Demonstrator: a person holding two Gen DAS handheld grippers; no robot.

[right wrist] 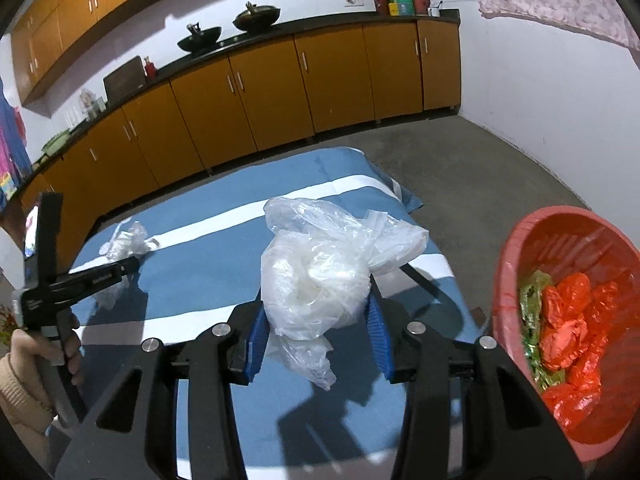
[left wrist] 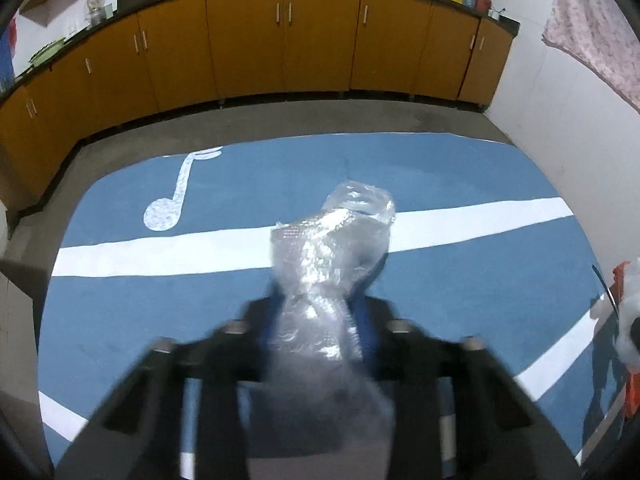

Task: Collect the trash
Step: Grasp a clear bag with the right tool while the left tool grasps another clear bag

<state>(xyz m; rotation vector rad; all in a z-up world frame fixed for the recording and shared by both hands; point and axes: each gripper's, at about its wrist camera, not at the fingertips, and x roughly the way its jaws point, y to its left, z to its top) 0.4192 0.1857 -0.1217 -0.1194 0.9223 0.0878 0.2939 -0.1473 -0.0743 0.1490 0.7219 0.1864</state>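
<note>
My left gripper (left wrist: 318,304) is shut on a wad of clear bubble wrap (left wrist: 332,248) and holds it above the blue mat (left wrist: 160,312). The same gripper shows at the left of the right wrist view (right wrist: 128,266) with the bubble wrap (right wrist: 124,240) at its tip. My right gripper (right wrist: 316,320) is shut on a crumpled clear plastic bag (right wrist: 324,264) above the mat (right wrist: 192,256). A red basin (right wrist: 516,280) at the right holds red and green plastic trash (right wrist: 568,320).
Orange cabinets (left wrist: 280,48) under a dark counter run along the far wall. Grey floor (right wrist: 460,168) surrounds the mat. A white wall (right wrist: 540,100) stands at the right. The red basin's edge shows at the right of the left wrist view (left wrist: 630,384).
</note>
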